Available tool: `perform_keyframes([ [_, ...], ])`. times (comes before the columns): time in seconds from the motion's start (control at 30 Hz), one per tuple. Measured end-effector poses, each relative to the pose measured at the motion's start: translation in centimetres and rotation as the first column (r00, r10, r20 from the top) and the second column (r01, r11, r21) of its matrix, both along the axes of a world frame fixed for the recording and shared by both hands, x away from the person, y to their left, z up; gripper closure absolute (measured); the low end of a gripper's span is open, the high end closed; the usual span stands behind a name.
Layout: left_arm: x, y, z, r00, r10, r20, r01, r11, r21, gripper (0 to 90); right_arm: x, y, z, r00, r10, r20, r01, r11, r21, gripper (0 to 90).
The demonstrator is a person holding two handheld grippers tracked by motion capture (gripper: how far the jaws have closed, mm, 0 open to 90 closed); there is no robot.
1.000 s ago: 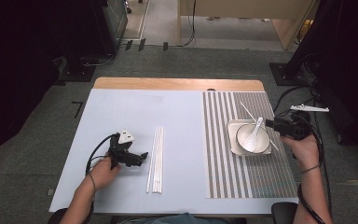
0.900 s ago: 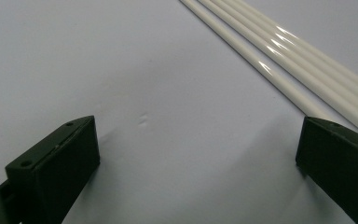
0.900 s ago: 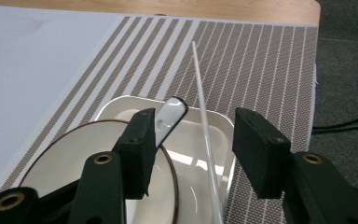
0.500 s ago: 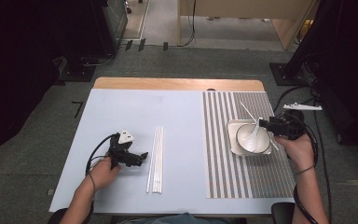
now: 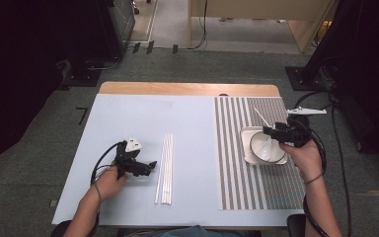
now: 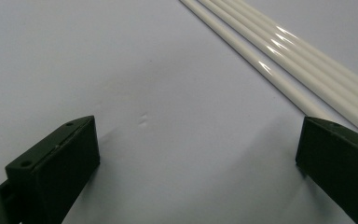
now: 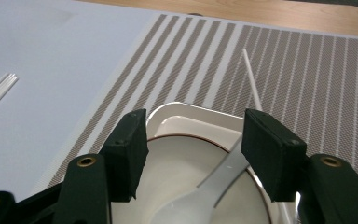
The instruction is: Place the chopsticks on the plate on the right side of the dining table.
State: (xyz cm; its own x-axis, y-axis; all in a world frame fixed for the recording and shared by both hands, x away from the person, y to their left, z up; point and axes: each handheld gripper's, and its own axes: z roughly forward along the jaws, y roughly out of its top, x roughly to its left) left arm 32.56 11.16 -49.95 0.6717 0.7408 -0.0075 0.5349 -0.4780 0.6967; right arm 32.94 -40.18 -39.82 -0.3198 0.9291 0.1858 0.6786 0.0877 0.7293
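Right gripper point(image 5: 271, 132) over the white bowl point(image 5: 268, 148); left gripper point(image 5: 148, 167) at rest on the counter point(image 5: 187, 128).
High view: white plastic spoon point(image 5: 265, 144) lies in the bowl, white rods point(image 5: 164, 168) beside the left gripper. Left gripper view: jaws spread, empty. Right gripper view: jaws have just been opening, nothing pinched, spoon below.

Both claws, left claw point(image 5: 151, 164) and right claw point(image 5: 268, 130): black bodies, black trailing cables, grey three-cornered top plates, brass-ringed screw holes.

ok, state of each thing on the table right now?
left gripper: jaws open, nothing between, beside the sticks
right gripper: jaws just opening, nothing gripped, over the bowl
bowl: upright on square plate
spoon: resting in bowl
white sticks: flat, side by side
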Motion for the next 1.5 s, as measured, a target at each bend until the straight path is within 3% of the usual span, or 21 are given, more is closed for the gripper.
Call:
perform_keyframes([
  [0.77, 0.0, 0.0, 0.0, 1.0000, 0.000, 0.000, 0.000, 1.0000, -0.001, 0.0, 0.4, 5.4, -0.5, 0.9952, 0.097, -0.014, -0.097, 0.9951, -0.018, 33.5],
  [1.23, 0.0, 0.0, 0.0, 1.0000, 0.002, 0.001, -0.002, 1.0000, -0.003, 0.0, 0.5, 8.0, -1.3, 0.9894, 0.145, 0.004, -0.144, 0.9870, -0.071, 29.7],
  [1.5, 0.0, 0.0, 0.0, 1.0000, 0.000, 0.000, 0.000, 1.0000, 0.000, 0.0, 0.5, 9.2, -1.7, 0.9889, 0.149, -0.003, -0.149, 0.9881, -0.038, 30.0],
])
